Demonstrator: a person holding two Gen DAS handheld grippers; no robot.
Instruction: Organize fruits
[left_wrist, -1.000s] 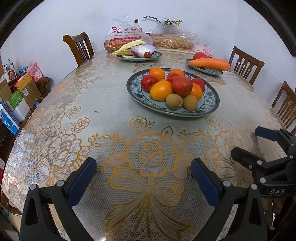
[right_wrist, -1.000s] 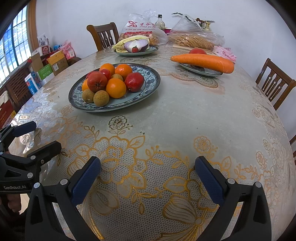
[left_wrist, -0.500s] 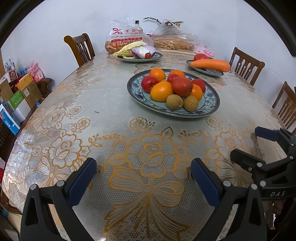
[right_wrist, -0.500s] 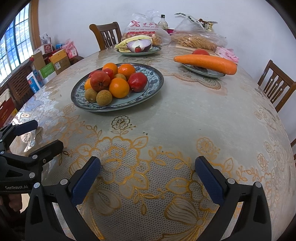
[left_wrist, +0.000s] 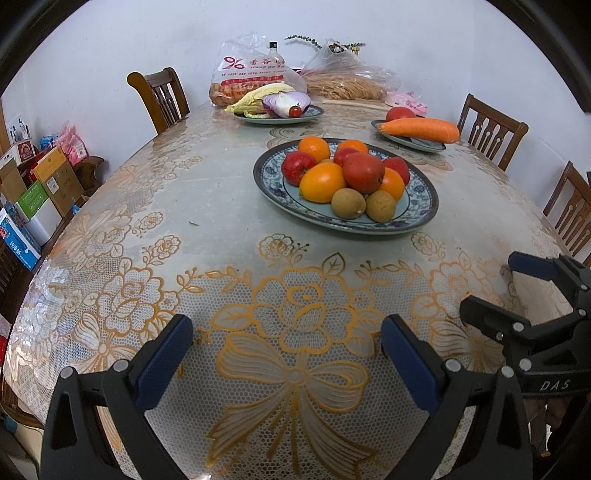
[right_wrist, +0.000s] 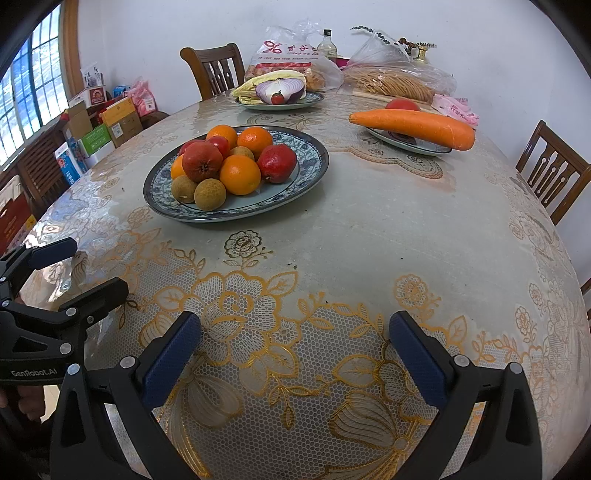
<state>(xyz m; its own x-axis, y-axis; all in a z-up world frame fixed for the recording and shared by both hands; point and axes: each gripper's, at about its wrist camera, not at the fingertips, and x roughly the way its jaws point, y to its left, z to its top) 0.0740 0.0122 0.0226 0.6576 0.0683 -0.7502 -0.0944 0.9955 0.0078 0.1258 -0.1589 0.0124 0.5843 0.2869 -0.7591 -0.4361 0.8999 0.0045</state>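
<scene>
A blue patterned plate (left_wrist: 421, 218) (right_wrist: 314, 173) in the table's middle holds piled fruit: oranges (left_wrist: 322, 182) (right_wrist: 240, 174), red apples (left_wrist: 364, 172) (right_wrist: 202, 161) and two brown kiwis (left_wrist: 348, 203) (right_wrist: 209, 194). My left gripper (left_wrist: 286, 345) is open and empty above the near table edge, well short of the plate. My right gripper (right_wrist: 295, 341) is open and empty too, beside it to the right; it also shows in the left wrist view (left_wrist: 509, 291). The left gripper shows at the left edge of the right wrist view (right_wrist: 85, 269).
A plate with a long carrot (left_wrist: 419, 130) (right_wrist: 413, 123) and a tomato stands at the back right. A plate with cabbage and a cut onion (left_wrist: 286, 103) (right_wrist: 280, 88) stands at the back. Bagged food lies behind. Wooden chairs (left_wrist: 159, 96) ring the table. Boxes (left_wrist: 55, 177) stack at the left.
Both grippers have edged slightly forward toward the fruit plate. Both stay open and empty.
</scene>
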